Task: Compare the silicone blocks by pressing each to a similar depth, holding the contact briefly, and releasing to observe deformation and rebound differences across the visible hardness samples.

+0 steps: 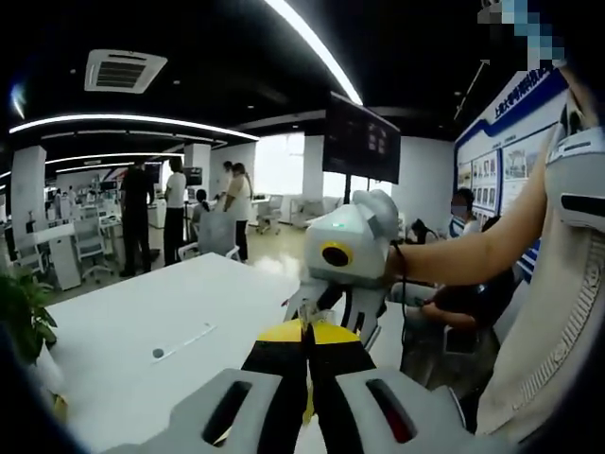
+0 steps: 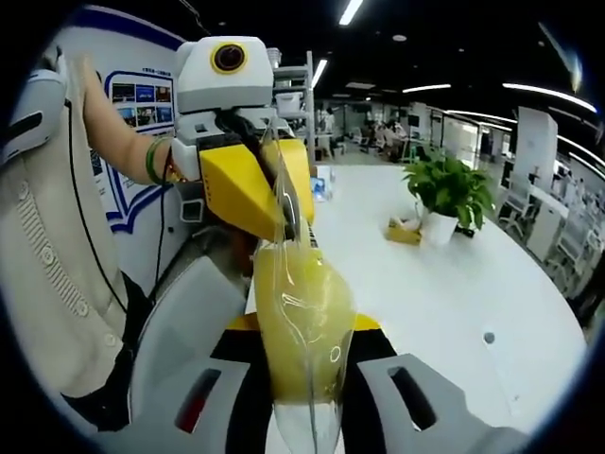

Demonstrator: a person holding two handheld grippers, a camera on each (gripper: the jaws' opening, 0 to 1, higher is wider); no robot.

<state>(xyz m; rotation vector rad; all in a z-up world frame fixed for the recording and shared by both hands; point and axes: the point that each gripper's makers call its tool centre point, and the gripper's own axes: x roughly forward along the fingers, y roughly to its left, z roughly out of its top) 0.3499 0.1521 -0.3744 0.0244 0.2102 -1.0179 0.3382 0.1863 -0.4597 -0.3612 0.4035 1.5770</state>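
Silicone block: a translucent yellow piece in a clear bag [image 2: 301, 326], long axis running up the middle of the right gripper view, from the bottom edge to the other claw.
Right claw [image 2: 304, 378]: clamped on the bag's lower end.
Left claw [image 1: 307, 355]: jaws together on a yellow sliver, low centre of the left gripper view.
Counter [image 2: 454, 293]: white, open surface at right; potted plant [image 2: 446, 194] upper right.
Writing: wall posters, unreadable.

white table [image 2: 454, 293] | potted plant [image 2: 446, 194] | wall monitor [image 1: 361, 140] | ppl standing bkgd [image 1: 236, 203]
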